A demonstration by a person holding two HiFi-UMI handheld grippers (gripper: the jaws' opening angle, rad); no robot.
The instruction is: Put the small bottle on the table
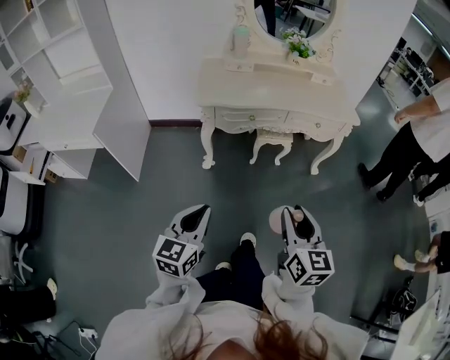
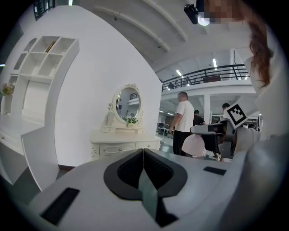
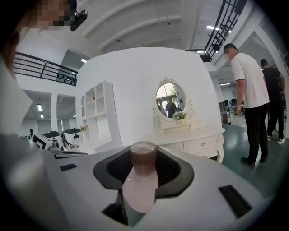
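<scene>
The small bottle, pale pink with a brown cap, is clamped in my right gripper, held at waist height over the grey floor. In the right gripper view the bottle fills the gap between the black pads, cap pointing away toward the cream dressing table. My left gripper is beside it, shut with nothing in it; its pads meet in the left gripper view, where the pink bottle shows to the right. The dressing table stands ahead, well apart from both grippers.
On the table's back edge are an oval mirror, a flower pot and a pale bottle. A stool is tucked beneath it. White shelving stands left. People stand at the right.
</scene>
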